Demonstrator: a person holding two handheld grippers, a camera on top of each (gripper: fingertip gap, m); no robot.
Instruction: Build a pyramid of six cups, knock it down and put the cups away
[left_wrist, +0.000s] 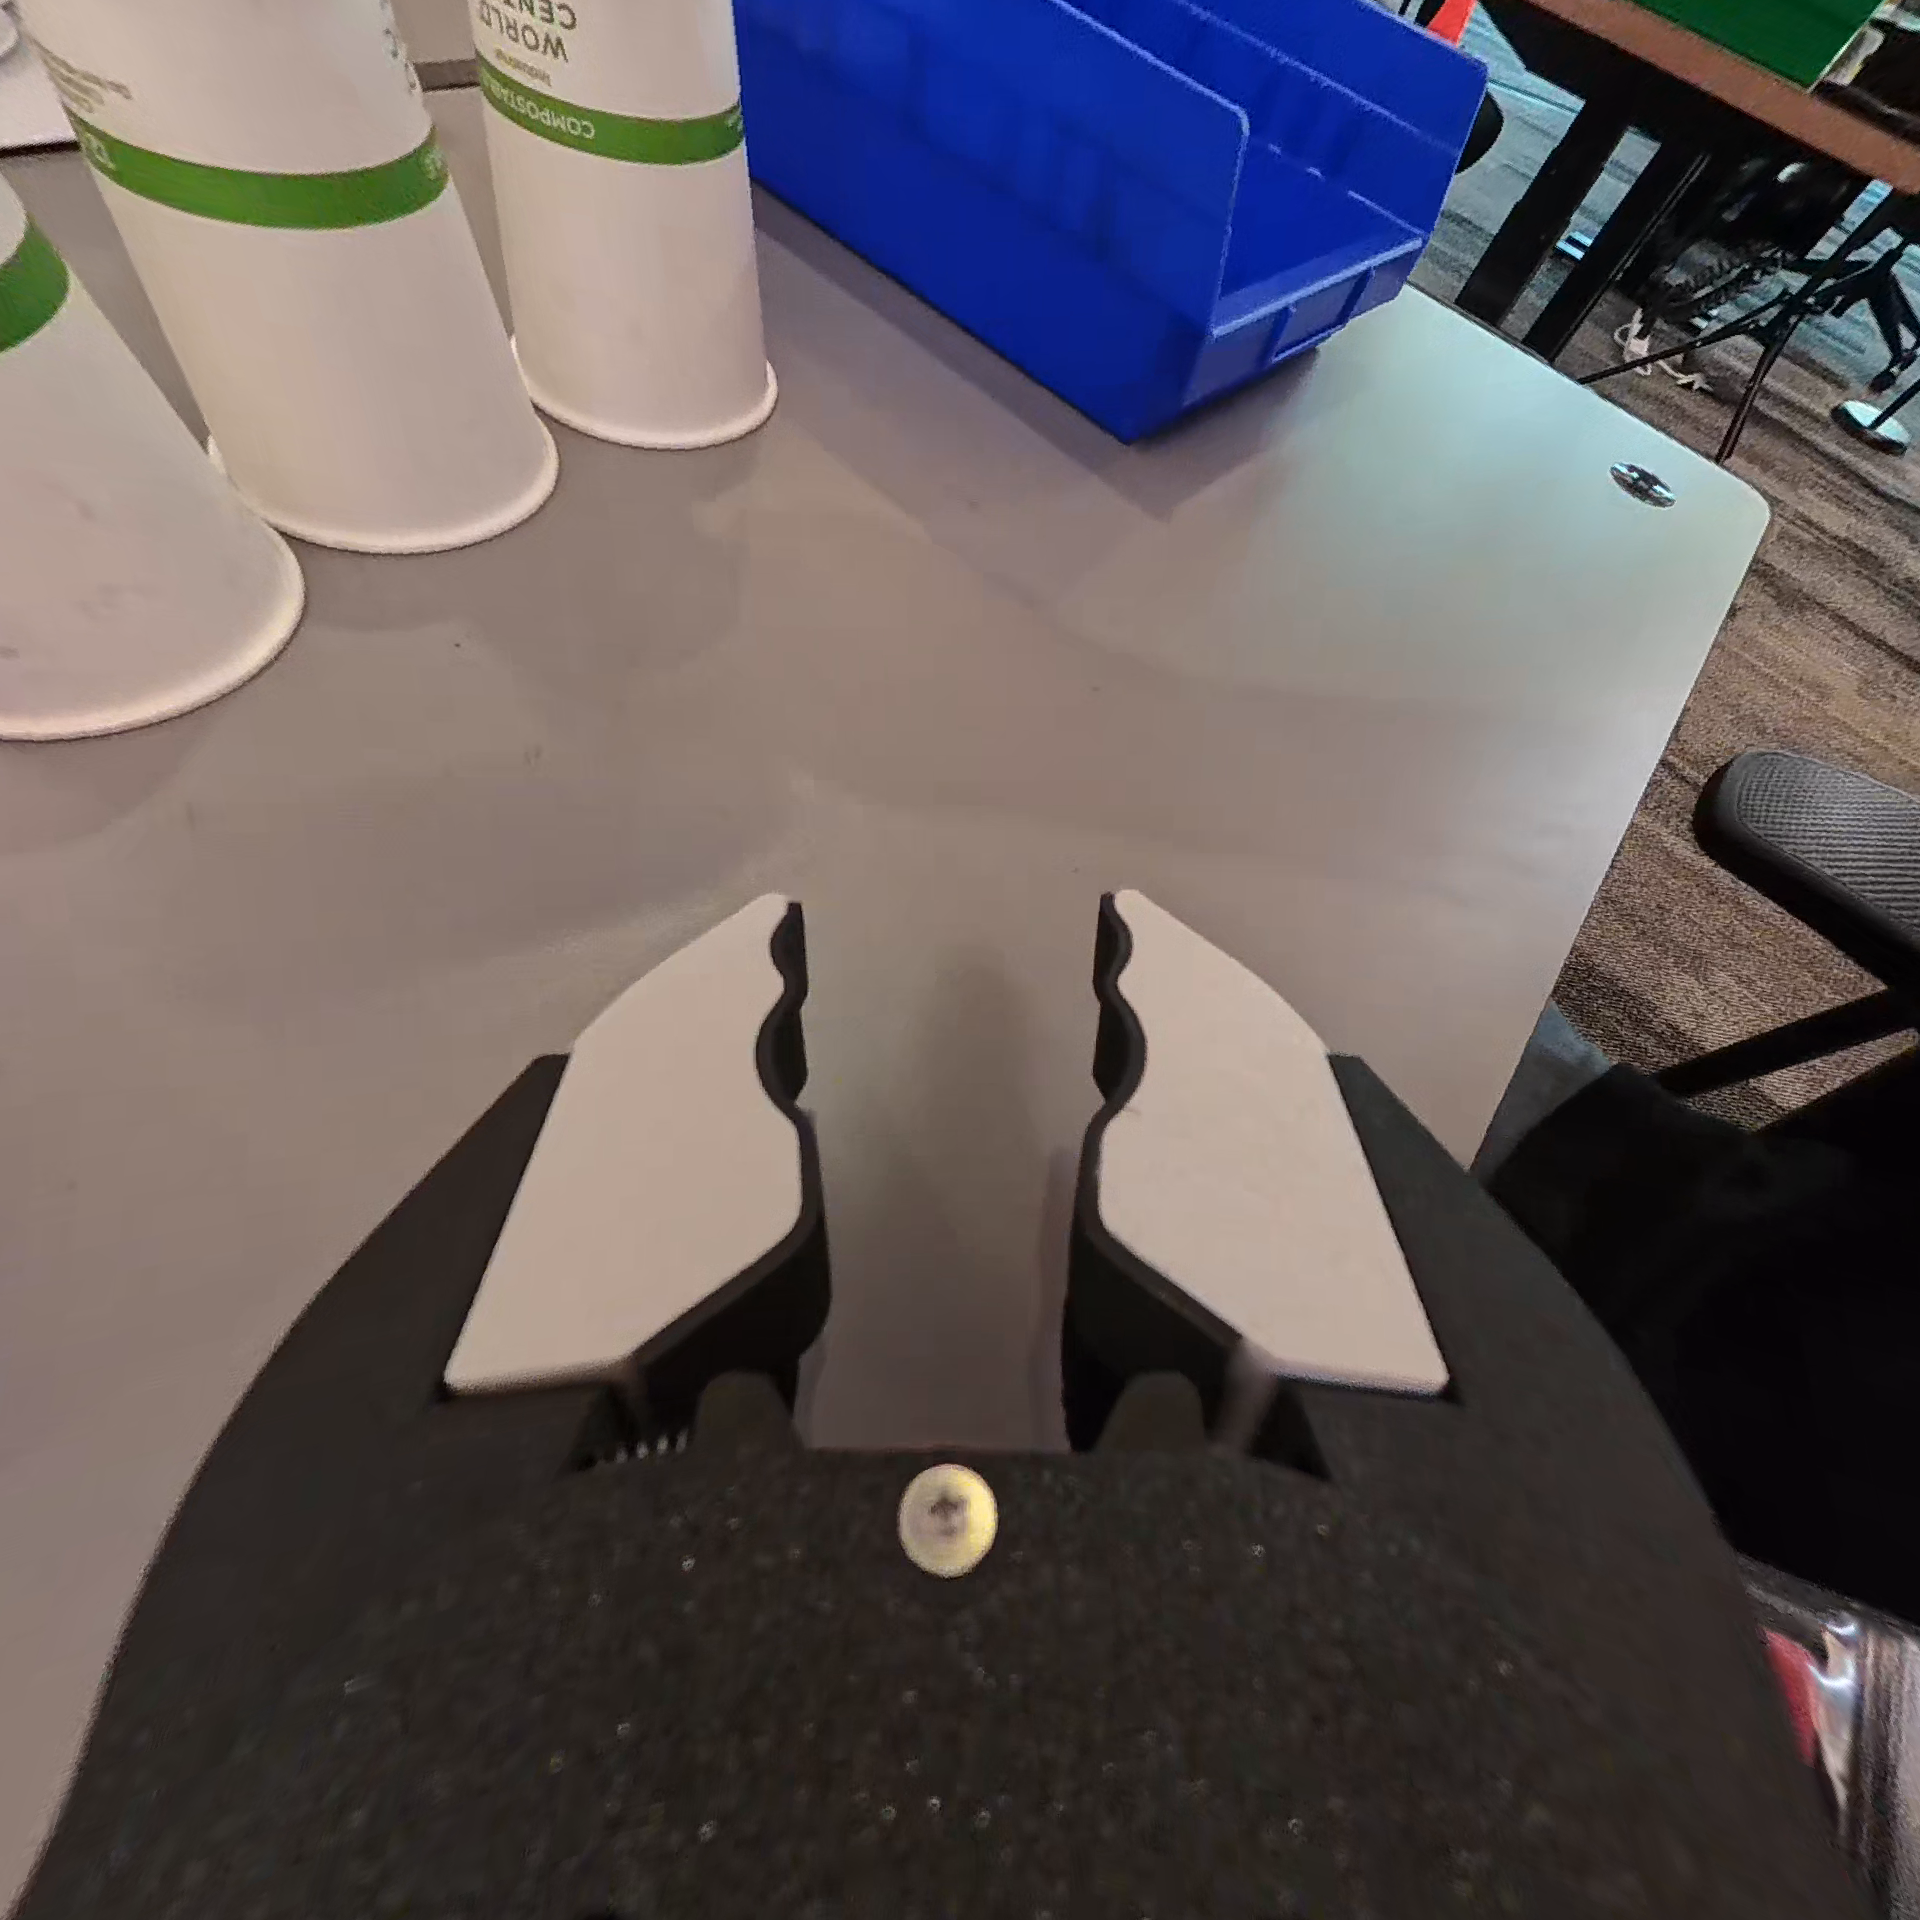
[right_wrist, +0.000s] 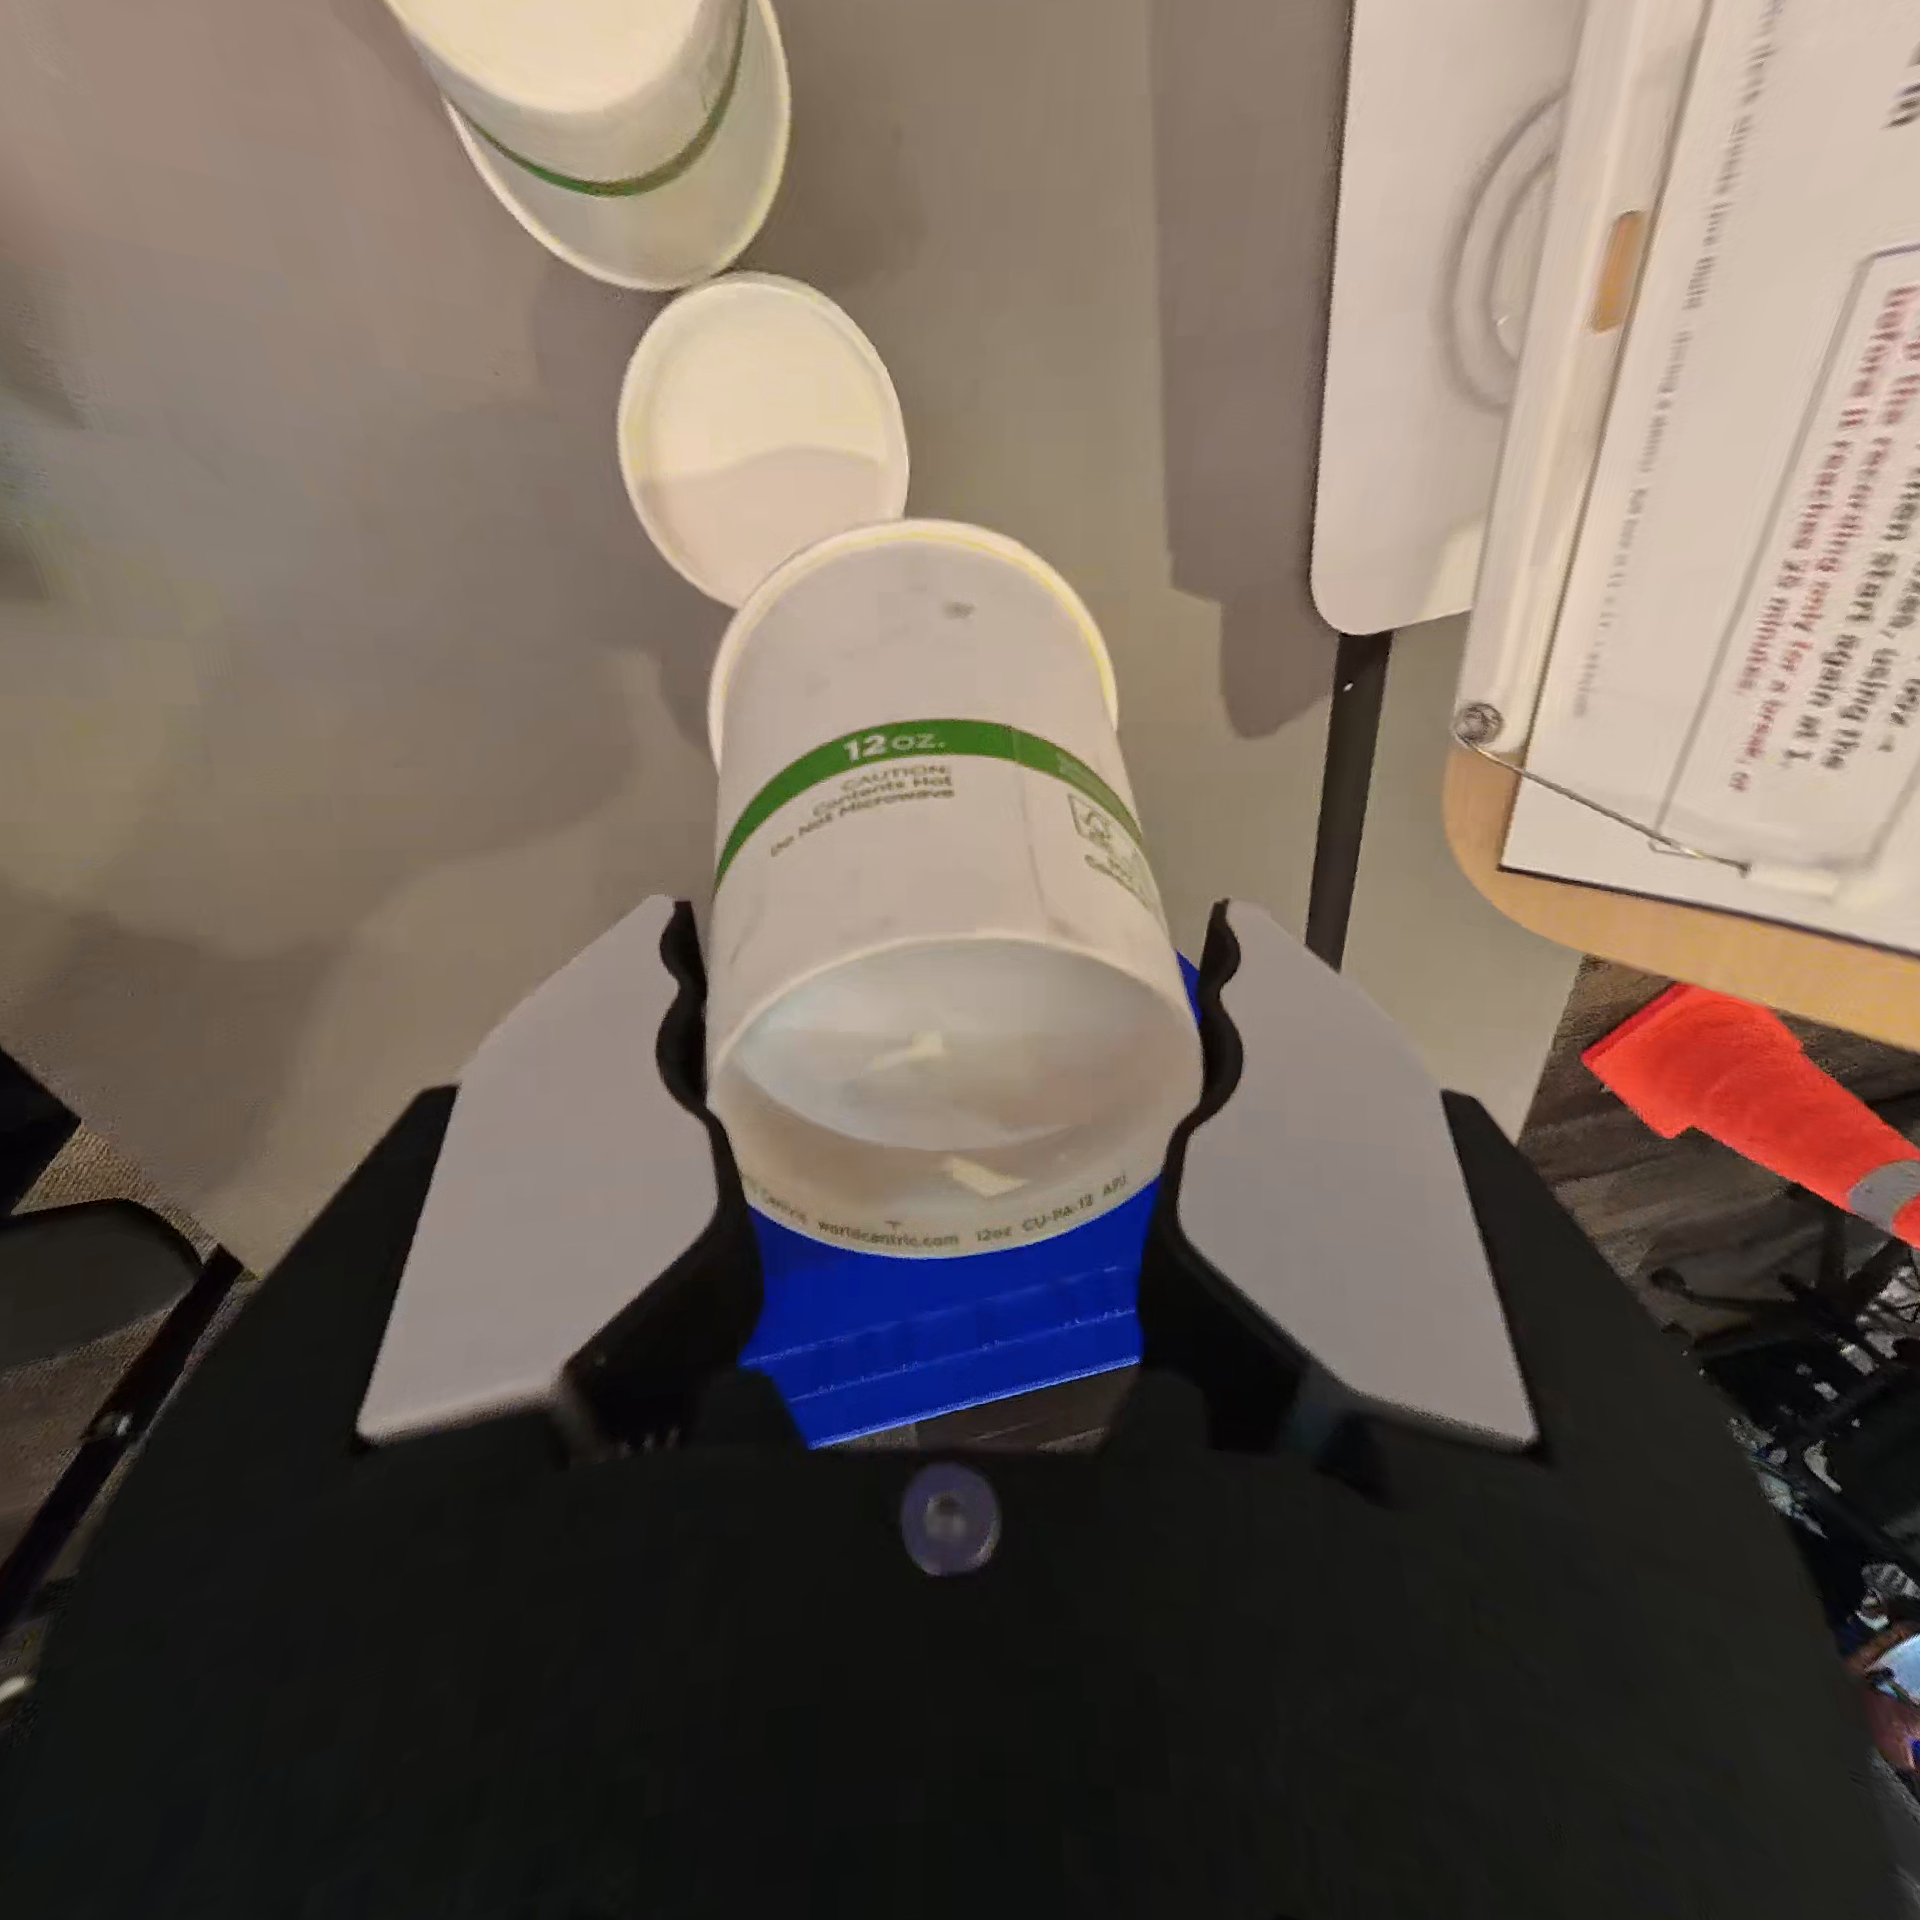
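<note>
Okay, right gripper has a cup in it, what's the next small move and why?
Probably carry the held cup, gripped upside down in the right gripper, toward the inverted cups standing in a row on the grey table and set it with them. The left gripper is open and empty.

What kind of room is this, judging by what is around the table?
Probably an office or lab workspace: a grey desk with a blue storage bin on it, a black mesh office chair beside it, carpet floor, and a clipboard with printed sheets.
</note>
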